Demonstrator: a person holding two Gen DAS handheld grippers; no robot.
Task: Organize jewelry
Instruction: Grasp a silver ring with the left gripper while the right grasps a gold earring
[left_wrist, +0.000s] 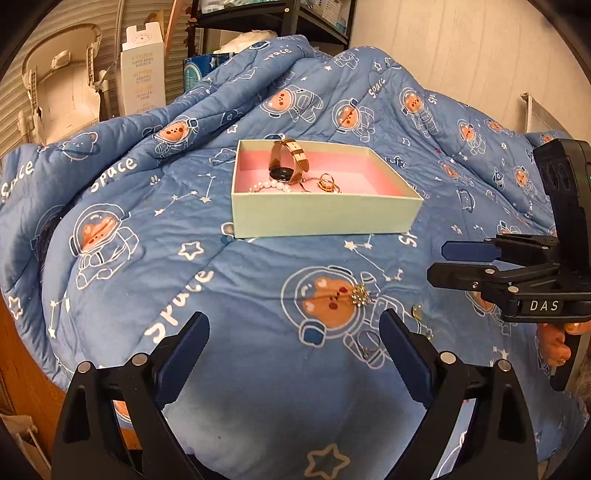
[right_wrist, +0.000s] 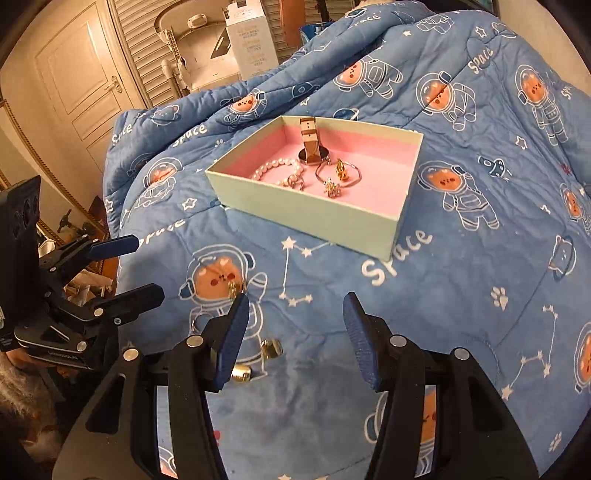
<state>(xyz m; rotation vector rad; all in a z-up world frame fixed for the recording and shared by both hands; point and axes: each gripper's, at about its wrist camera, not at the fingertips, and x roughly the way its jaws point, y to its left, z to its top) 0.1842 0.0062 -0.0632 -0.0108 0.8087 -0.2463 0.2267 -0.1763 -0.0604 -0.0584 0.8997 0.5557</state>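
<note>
Jewelry box (left_wrist: 325, 218) sits on a blue space-print quilt (left_wrist: 240, 280) near a louvered door (right_wrist: 140, 48), both grippers' fingers (right_wrist: 236, 332) spread.

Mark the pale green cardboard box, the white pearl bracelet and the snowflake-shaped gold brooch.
pale green cardboard box (left_wrist: 321, 216): left wrist view, front wall.
white pearl bracelet (right_wrist: 271, 167): right wrist view, bead strand.
snowflake-shaped gold brooch (left_wrist: 361, 295): left wrist view, centre.
</note>
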